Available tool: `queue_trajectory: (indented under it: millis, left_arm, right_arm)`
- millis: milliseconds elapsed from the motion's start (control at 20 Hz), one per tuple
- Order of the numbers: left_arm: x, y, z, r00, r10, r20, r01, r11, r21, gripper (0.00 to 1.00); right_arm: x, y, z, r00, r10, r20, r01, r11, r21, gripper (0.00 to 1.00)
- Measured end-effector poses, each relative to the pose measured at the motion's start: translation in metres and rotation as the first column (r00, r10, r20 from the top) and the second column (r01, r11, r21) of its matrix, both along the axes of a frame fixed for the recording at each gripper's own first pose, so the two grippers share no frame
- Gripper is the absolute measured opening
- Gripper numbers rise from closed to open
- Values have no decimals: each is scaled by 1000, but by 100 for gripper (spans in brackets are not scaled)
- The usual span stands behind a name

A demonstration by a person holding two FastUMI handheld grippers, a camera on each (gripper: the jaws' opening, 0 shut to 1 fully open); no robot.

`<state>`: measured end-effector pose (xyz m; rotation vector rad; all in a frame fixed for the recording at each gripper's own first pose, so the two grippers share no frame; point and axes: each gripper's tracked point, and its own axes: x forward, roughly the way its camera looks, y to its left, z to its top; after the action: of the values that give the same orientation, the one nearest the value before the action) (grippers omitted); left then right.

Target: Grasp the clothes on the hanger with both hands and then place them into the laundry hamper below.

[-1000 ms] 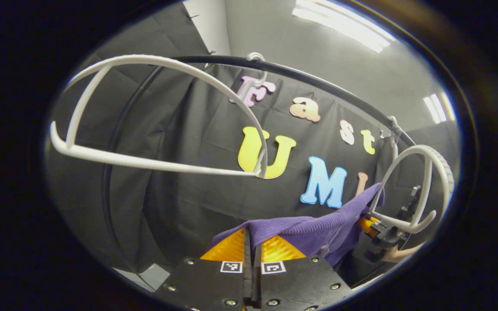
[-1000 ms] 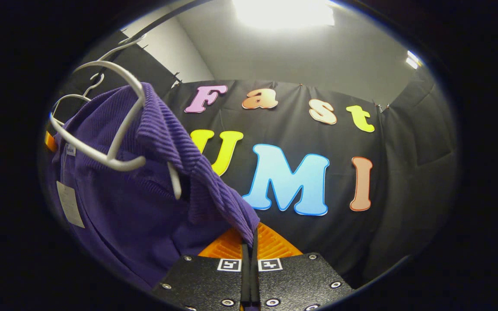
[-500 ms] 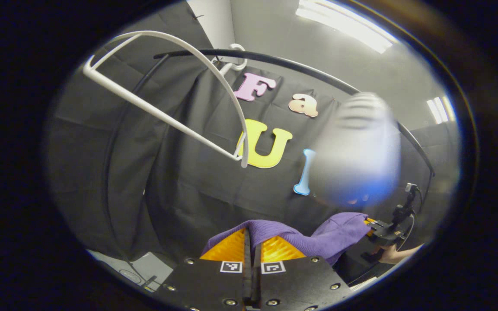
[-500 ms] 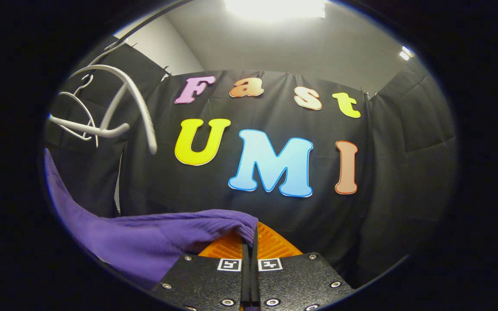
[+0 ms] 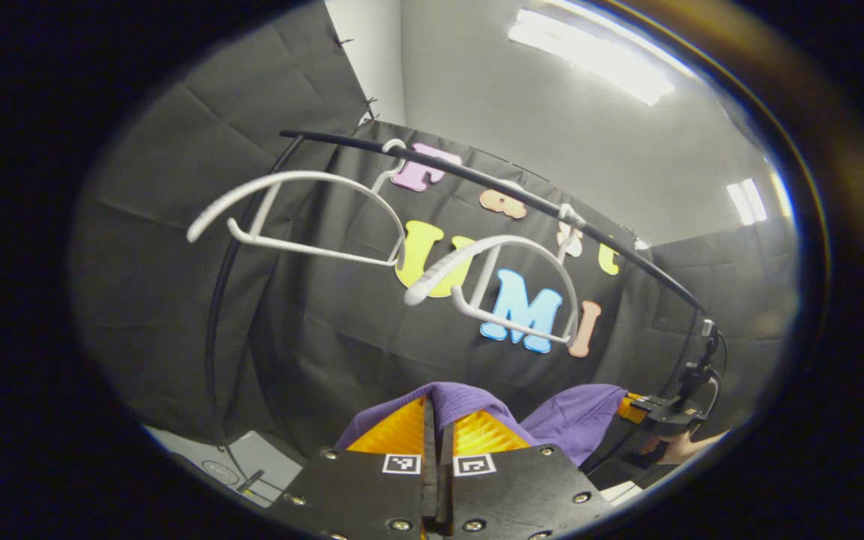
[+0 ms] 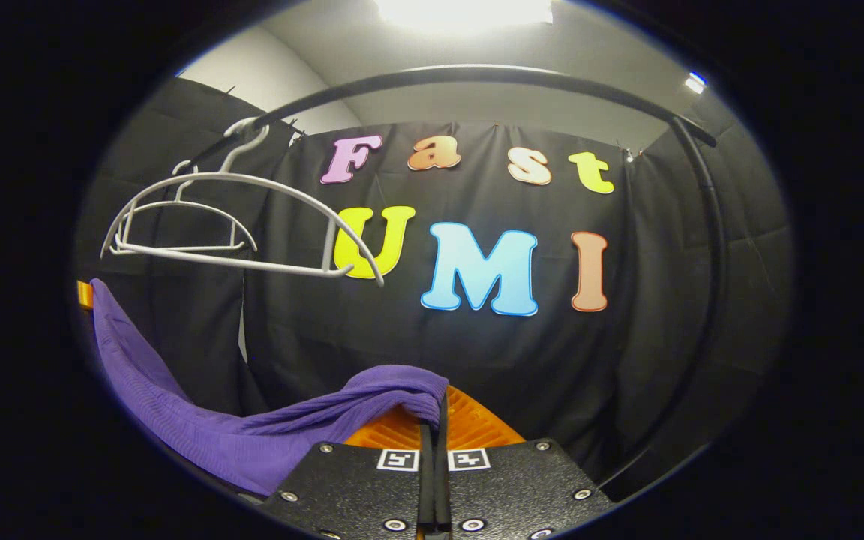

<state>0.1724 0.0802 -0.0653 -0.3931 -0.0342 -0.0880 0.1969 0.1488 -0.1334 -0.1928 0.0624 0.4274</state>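
Note:
A purple ribbed garment hangs slack between my two grippers, off its hanger. My left gripper is shut on one end of it, with cloth bunched over its fingers. In the right gripper view, my right gripper is shut on the other end of the purple garment, which sags away to the left. The right gripper and the hand holding it appear at the lower right of the left gripper view. Two bare white hangers hang above on the black rail. The hamper is out of sight.
The black rail arches overhead and bends down on the right in the right gripper view, with the white hangers at its left end. A pale floor patch lies at the lower left. Black cloth walls close in behind.
Both grippers have come down and back with the garment, which slid free of the hanger. The two bare hangers swing on the rail, now farther above.

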Motion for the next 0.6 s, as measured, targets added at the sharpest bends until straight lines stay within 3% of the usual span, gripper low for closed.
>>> queue_trajectory:
  millis: [150,300,550,600]
  left_arm:
    - [-29,-1,-21,996,-30,-88,38,996,86,0]
    - [-66,-21,-38,985,-127,-119,144,979,144,1]
    - [-100,-55,-91,947,-240,-214,262,962,80,1]
    - [-103,-58,-104,939,-251,-233,276,958,79,5]
  right_arm:
    - [-66,5,-8,994,-16,-105,24,996,82,0]
    - [-121,0,-33,982,-66,-176,81,994,76,0]
    - [-198,6,-95,942,-103,-318,131,989,68,0]
    - [-210,4,-109,932,-111,-345,138,989,55,0]
